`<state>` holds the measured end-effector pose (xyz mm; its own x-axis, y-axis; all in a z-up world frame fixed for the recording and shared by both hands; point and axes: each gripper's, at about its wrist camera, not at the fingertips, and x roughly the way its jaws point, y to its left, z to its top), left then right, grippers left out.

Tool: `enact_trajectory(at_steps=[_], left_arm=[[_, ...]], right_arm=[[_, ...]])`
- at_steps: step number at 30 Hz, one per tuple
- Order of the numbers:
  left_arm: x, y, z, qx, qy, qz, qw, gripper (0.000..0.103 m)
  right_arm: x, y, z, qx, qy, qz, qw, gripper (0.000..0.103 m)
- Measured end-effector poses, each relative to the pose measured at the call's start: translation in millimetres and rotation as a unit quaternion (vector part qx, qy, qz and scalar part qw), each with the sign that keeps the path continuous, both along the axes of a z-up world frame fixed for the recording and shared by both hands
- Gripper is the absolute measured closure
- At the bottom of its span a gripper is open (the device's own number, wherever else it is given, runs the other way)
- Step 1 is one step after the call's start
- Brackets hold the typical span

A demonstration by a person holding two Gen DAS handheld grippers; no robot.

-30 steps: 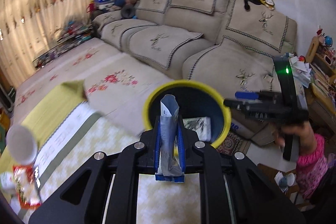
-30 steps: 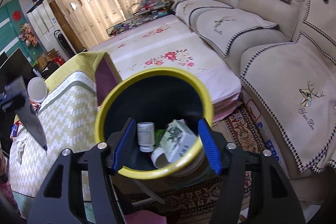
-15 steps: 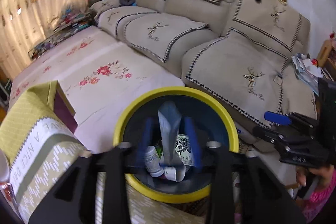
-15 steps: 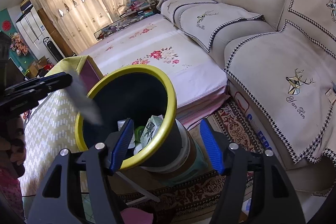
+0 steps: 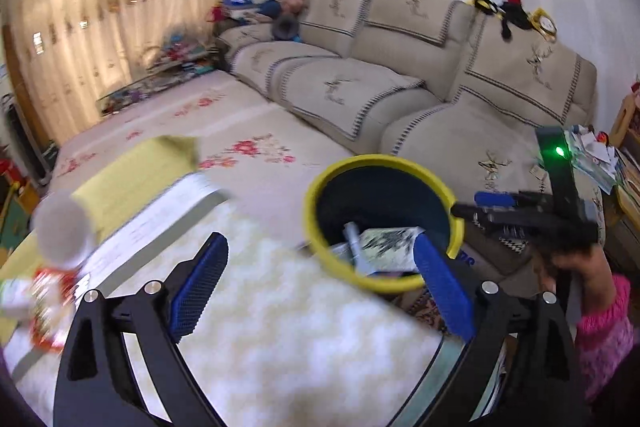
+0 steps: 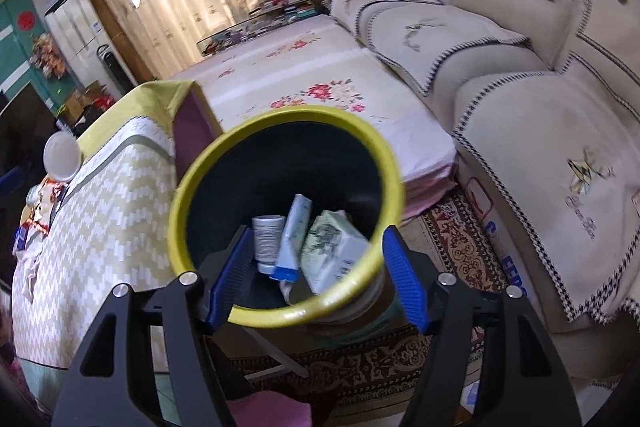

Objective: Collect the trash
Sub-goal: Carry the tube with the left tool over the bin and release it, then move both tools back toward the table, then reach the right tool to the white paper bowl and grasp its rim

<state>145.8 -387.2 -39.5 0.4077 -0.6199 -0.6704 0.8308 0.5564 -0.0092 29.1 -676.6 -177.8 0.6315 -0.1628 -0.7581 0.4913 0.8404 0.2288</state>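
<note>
In the left wrist view we see, at the far left edge of the frame, what still appears to be uncollected: a red-and-white wrapper (image 5: 46, 301) lying on the table (image 5: 280, 311) and, just above it, a blurred white cup (image 5: 63, 227); both are smeared by motion, so we cannot say more of them. Moving rightward, the left gripper (image 5: 320, 287) stands empty with its blue pads spread wide, low in the frame over the patterned tablecloth, its right pad overlapping the near rim of the yellow-rimmed bin (image 5: 384, 283) at centre right. At the right edge the right gripper (image 5: 496, 205) is held by a hand in a pink sleeve, level with the bin's rim and just beside it. In the right wrist view, the wrapper and cup recur small at the left edge, and the bin fills the centre; inside it we count, left to right, a grey-capped bottle (image 6: 267, 239), a pale blue tube-like packet (image 6: 294, 235) standing on end, and a green-and-white carton (image 6: 334, 251). The right gripper's pads are likewise parted and empty, bracketing the bin's near rim without visibly gripping it. We judge the task partly done: three pieces binned, at least the wrapper and cup left.
</note>
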Motion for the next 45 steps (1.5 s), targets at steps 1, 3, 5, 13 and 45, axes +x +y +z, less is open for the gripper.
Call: enact_trajectory(at_steps=[1,3,5,13,45], left_arm=[[1.2,19.2,2.1,-0.003,-0.003,0.013,0.9999,0.01],[6.4,70.0,4.8,-0.011,-0.006,0.054,0.9985,0.008],[12.5,108.9,5.6,-0.016,-0.009,0.086,0.9961,0.007],[57.8,264.3,-10.1,-0.041,-0.021,0.232,0.9716,0.005],[79.5,320.1,-62.4,-0.042,-0.009,0.294,0.9548,0.005]], right_arm=[[8.4,8.1,3.1,-0.004,0.001,0.01,1.0,0.039],[21.8,22.7,8.2,-0.011,0.0,0.027,1.0,0.039],[39.1,41.2,15.8,-0.017,-0.002,0.049,0.999,0.039],[116.8,129.1,52.2,-0.045,-0.023,0.145,0.988,0.039],[370.2,340.4,39.7,-0.018,-0.03,0.314,0.949,0.072]])
